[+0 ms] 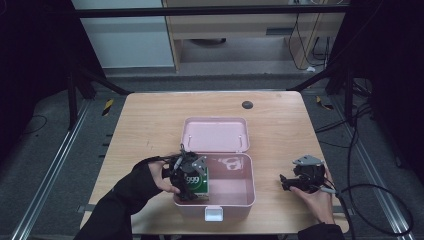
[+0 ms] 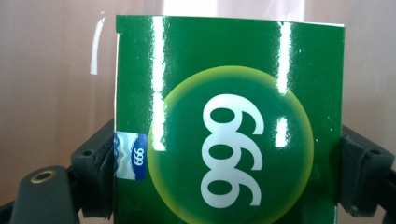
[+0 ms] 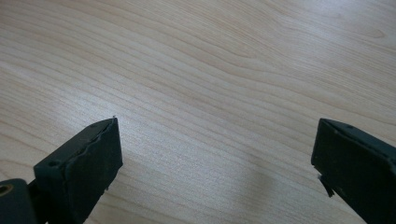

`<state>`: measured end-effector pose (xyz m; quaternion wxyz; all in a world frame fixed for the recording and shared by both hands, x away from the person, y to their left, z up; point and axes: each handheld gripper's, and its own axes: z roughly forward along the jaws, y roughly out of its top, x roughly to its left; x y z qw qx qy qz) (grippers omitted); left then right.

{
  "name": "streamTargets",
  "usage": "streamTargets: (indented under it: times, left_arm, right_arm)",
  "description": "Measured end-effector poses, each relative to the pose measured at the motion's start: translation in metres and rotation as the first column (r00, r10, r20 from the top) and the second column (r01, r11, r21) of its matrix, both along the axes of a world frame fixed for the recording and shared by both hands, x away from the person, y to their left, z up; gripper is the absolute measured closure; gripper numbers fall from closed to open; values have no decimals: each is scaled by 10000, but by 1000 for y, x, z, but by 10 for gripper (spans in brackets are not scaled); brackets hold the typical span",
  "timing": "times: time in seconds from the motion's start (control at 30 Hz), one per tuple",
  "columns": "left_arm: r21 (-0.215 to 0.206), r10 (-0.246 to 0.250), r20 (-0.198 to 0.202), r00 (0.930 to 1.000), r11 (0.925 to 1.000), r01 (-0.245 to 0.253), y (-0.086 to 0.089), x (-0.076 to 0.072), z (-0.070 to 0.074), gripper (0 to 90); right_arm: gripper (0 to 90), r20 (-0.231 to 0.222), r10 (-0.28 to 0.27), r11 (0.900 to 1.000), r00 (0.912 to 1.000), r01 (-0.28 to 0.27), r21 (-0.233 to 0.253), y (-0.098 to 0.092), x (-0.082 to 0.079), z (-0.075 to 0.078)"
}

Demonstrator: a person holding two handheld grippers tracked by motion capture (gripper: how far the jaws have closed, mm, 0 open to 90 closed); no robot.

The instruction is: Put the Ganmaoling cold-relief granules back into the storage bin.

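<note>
A pink case (image 1: 247, 172) lies open in the middle of the wooden table (image 1: 150, 120), its lid (image 1: 215, 134) folded back away from the person. My left gripper (image 1: 189, 181) is shut on a green box marked 999 (image 1: 196, 182) at the case's left side, over its inside. In the left gripper view the green box (image 2: 229, 121) sits clamped between both black jaws, with pink case wall behind it. A clear plastic-wrapped item (image 1: 227, 163) lies in the case's far part. My right gripper (image 1: 286, 182) rests open on the table right of the case, and its fingers (image 3: 79, 168) hold nothing.
A small dark round disc (image 1: 247, 104) sits near the table's far edge. A cable (image 1: 380, 200) trails from the right gripper off the table's right side. Bare wood (image 3: 210, 84) lies under the right gripper.
</note>
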<state>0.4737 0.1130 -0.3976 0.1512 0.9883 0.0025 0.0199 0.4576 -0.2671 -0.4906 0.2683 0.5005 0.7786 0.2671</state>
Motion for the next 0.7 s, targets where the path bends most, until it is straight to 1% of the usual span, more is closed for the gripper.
streamTargets:
  times: [0.13,0.23,0.3,0.37,0.43,0.47,0.53,0.6,0.7]
  left_arm:
    - [54,-27,-35,10000,10000,27,0,0,-1,123]
    - [-356,68,-151,9999,9993,-74,3,1,5,104]
    - [-523,92,-150,9998,9986,-100,6,1,10,106]
    - [-627,110,-107,9999,9980,-116,9,0,14,108]
    - [-761,156,47,9999,9970,-152,13,-1,21,113]
    - [-845,177,43,9998,9963,-173,15,-1,24,115]
    - [-1074,166,117,9998,9941,-152,18,-2,32,126]
    - [-1391,255,135,9996,9900,-234,22,-3,39,137]
    - [-1505,379,277,9989,9880,-333,28,-4,49,156]
  right_arm:
    - [17,-74,0,10000,10000,0,2,0,0,0]
    - [16,-66,-38,10000,10000,38,19,0,0,0]
    - [16,-81,-45,10000,10000,45,12,0,1,0]
    - [16,-85,-51,10000,10000,51,-1,0,1,0]
    - [16,-89,-43,10000,10000,43,-41,0,1,0]
    - [16,-88,-56,10000,9999,56,-49,0,1,0]
    - [16,-59,-66,10000,10000,66,-1,-1,1,0]
    - [16,-22,-81,10000,10000,81,-20,-1,0,1]
    - [19,-8,-112,9999,9999,112,49,-2,0,1]
